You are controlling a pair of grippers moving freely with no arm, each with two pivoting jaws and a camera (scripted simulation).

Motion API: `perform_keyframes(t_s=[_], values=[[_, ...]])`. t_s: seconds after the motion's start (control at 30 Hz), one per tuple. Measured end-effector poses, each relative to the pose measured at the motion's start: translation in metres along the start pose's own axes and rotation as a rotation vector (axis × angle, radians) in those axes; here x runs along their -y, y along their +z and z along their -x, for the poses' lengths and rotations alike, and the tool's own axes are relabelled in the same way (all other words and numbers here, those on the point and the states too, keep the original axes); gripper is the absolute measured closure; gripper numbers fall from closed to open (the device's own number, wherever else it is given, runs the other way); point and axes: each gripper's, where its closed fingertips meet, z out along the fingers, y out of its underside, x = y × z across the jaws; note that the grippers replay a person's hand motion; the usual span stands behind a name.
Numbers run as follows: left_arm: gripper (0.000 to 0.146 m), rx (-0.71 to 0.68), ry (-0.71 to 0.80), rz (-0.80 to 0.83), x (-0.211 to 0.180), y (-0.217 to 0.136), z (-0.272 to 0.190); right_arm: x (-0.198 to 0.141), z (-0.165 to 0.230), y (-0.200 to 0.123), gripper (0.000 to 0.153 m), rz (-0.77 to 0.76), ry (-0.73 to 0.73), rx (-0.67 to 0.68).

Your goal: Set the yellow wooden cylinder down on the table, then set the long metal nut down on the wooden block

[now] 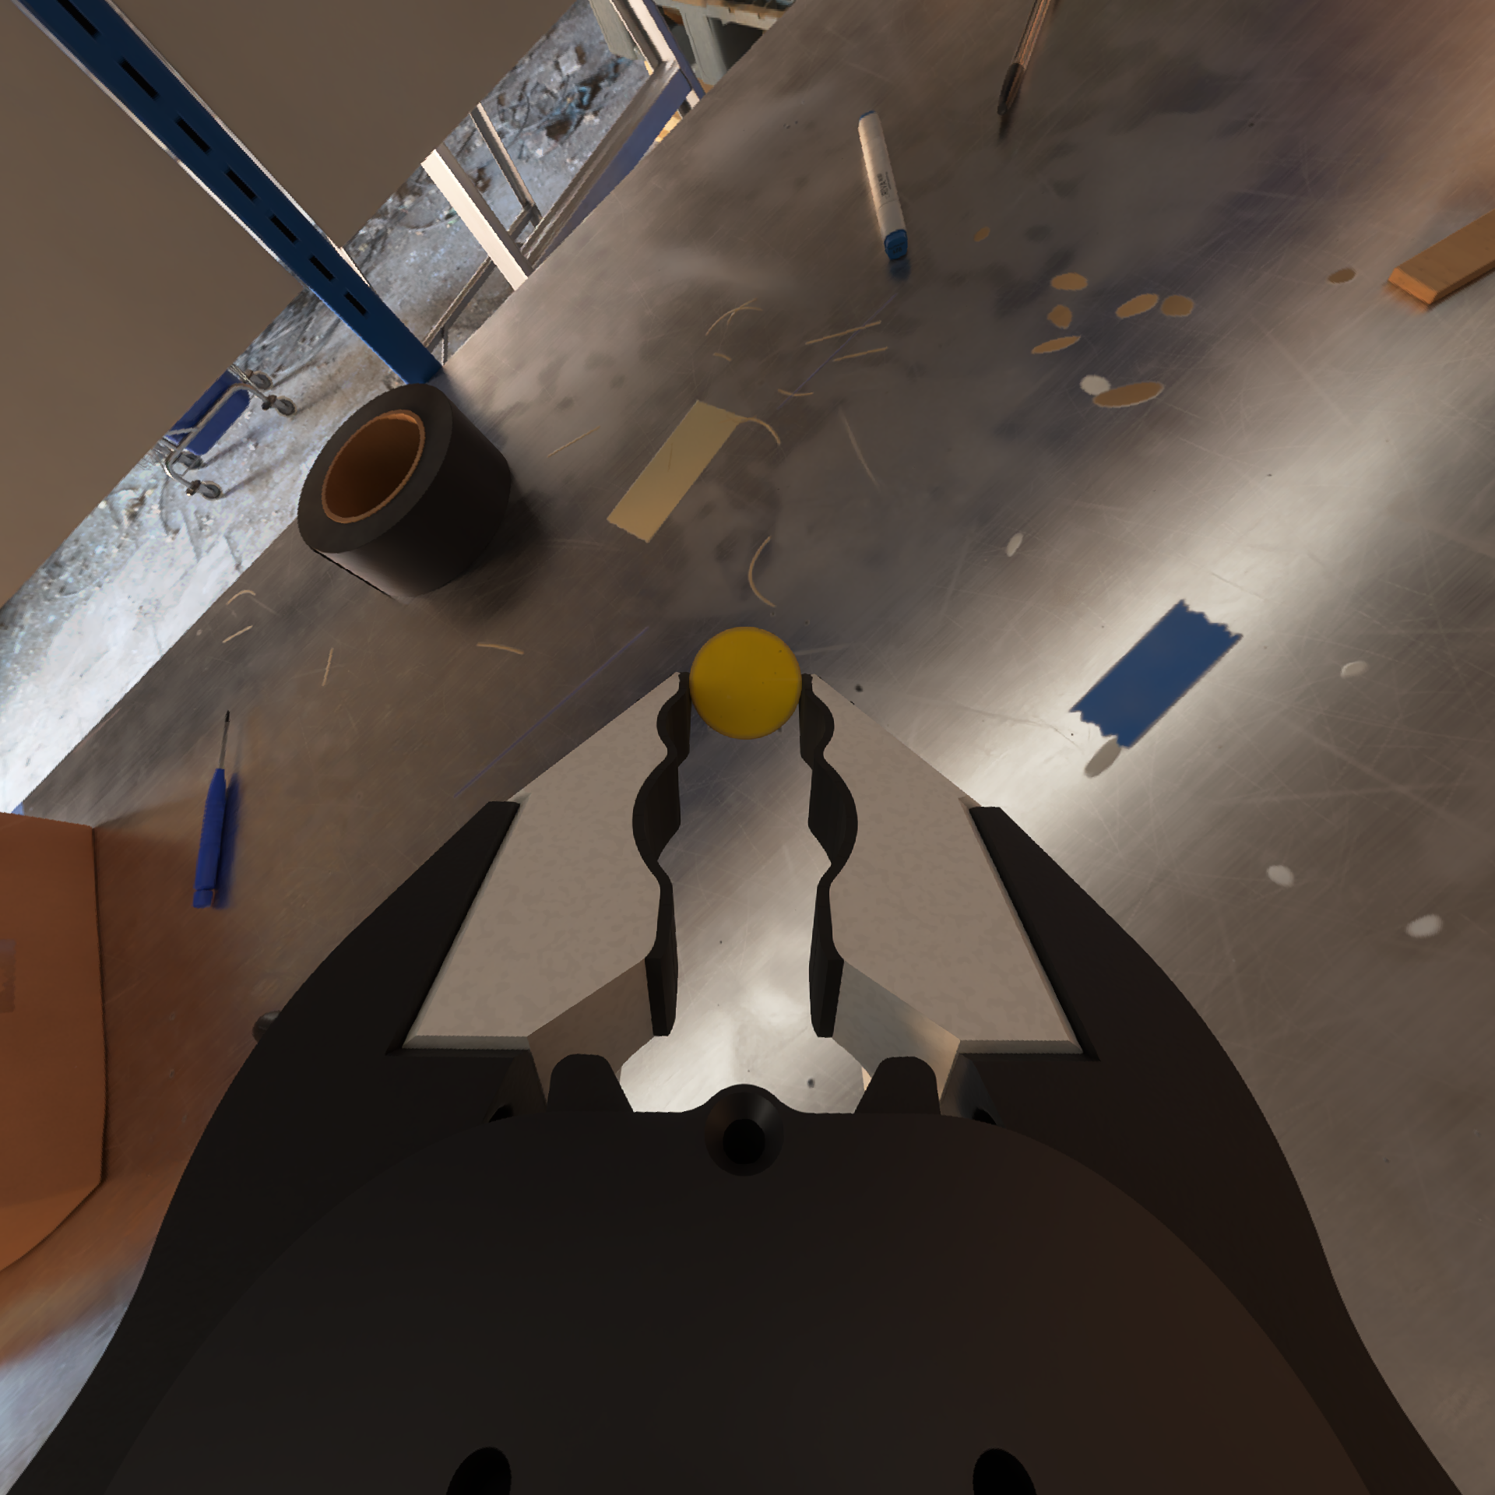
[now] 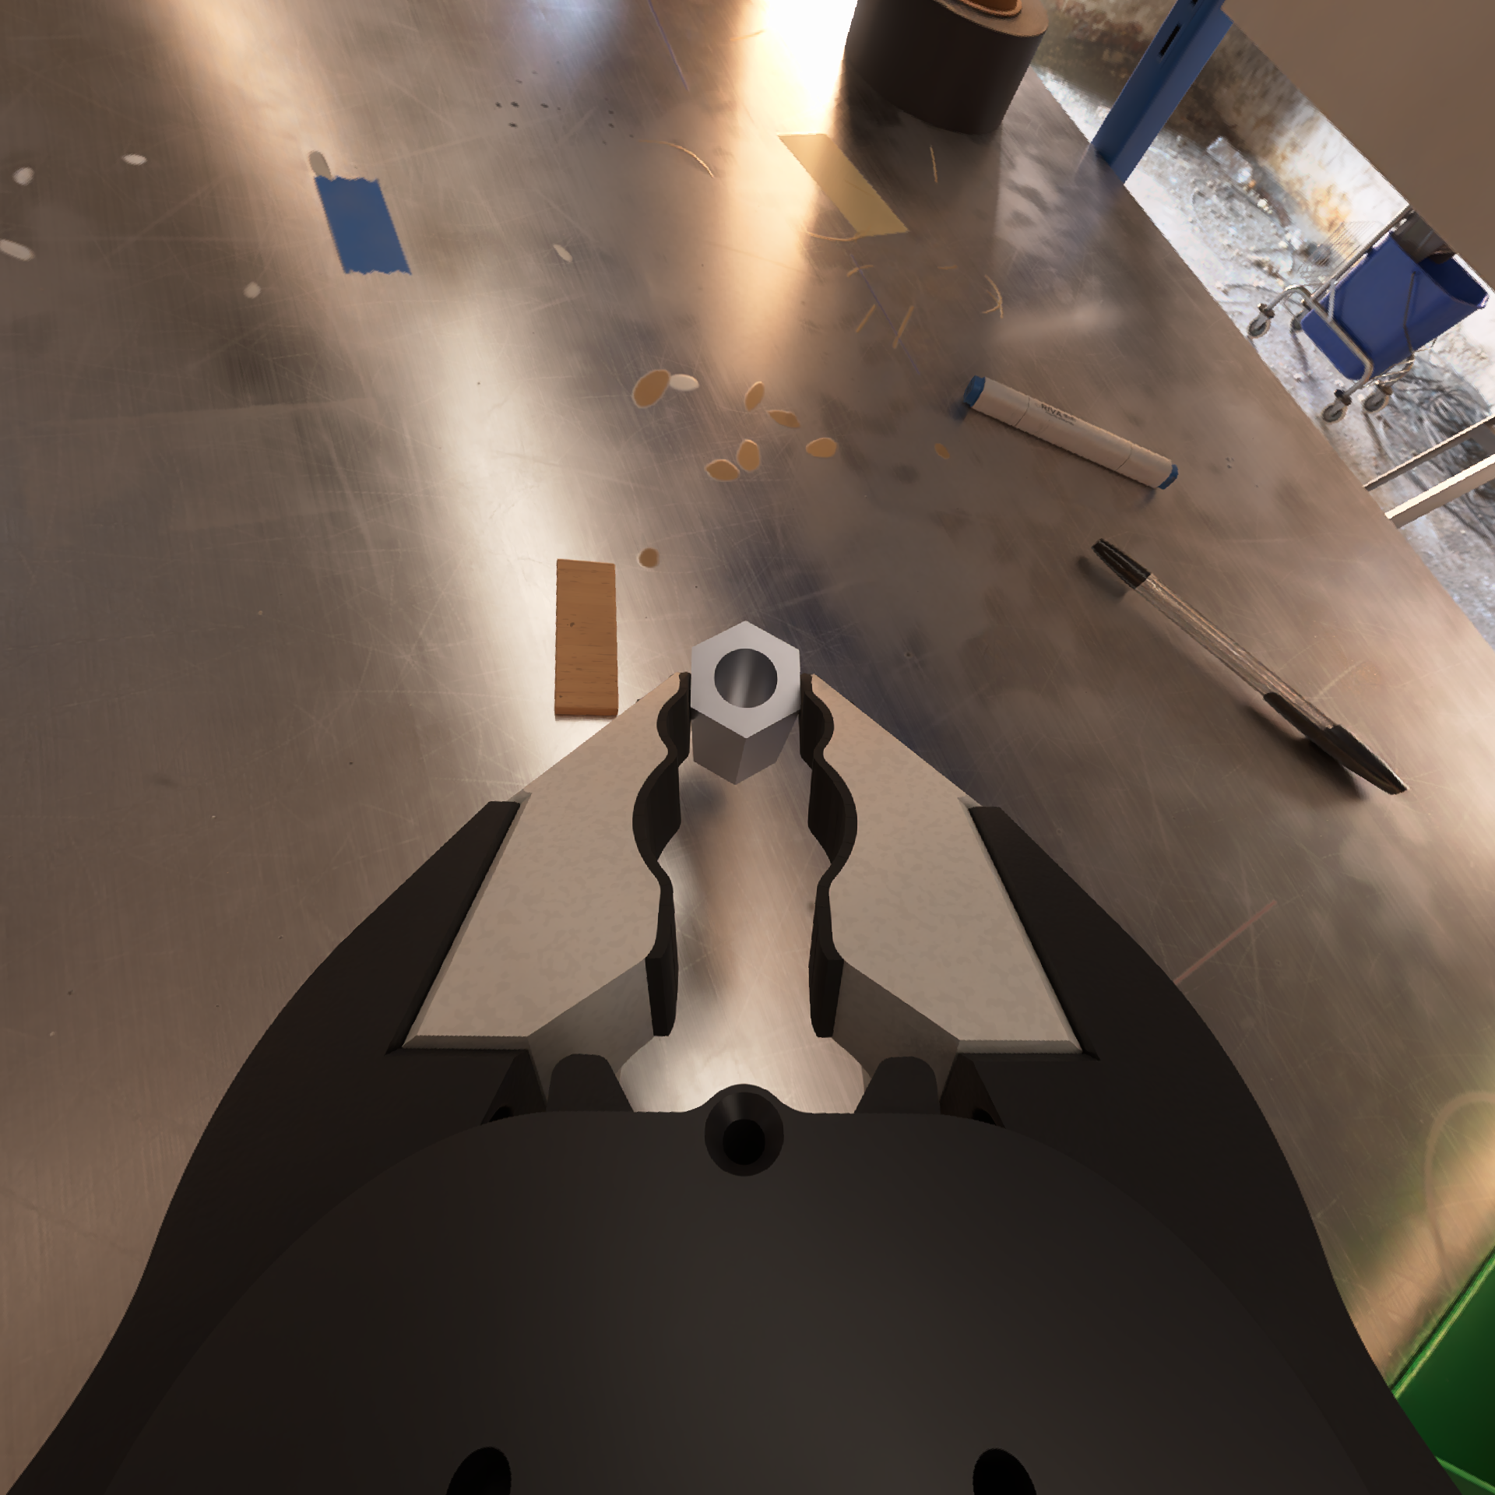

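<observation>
In the left wrist view my left gripper [image 1: 745,694] is shut on the yellow wooden cylinder [image 1: 745,681], seen end-on between the fingertips, above the metal table [image 1: 1052,809]. In the right wrist view my right gripper [image 2: 745,702] is shut on the long metal nut [image 2: 743,704], a silver hexagon with its bore facing the camera. The flat wooden block [image 2: 586,639] lies on the table just left of and beyond the nut. The block's end also shows at the right edge of the left wrist view [image 1: 1444,265].
A black tape roll [image 1: 400,489] stands near the table's edge. A white marker [image 2: 1068,433], a black pen [image 2: 1246,663], a blue screwdriver [image 1: 214,817], blue tape [image 1: 1153,675], a tan strip [image 1: 675,469] and wood chips [image 2: 736,453] lie about. An orange box [image 1: 44,1027] sits left.
</observation>
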Motion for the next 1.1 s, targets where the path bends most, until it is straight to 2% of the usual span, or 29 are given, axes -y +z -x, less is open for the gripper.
perform_keyframes(t_s=[0.47,0.67,0.87,1.1], values=[[0.120,-0.007,0.030,0.005,0.008,0.001,0.003,-0.003,0.003,0.004,0.126,0.010,-0.004,0.019],[0.120,-0.024,0.110,0.038,0.035,-0.001,0.016,-0.006,0.005,0.005,0.126,0.023,-0.012,0.026],[0.120,-0.084,0.205,0.171,0.054,0.010,0.040,-0.010,0.005,0.005,0.126,0.035,-0.017,0.023],[0.120,-0.286,0.283,0.548,-0.012,0.032,0.031,-0.014,0.005,0.006,0.126,0.044,-0.016,0.032]])
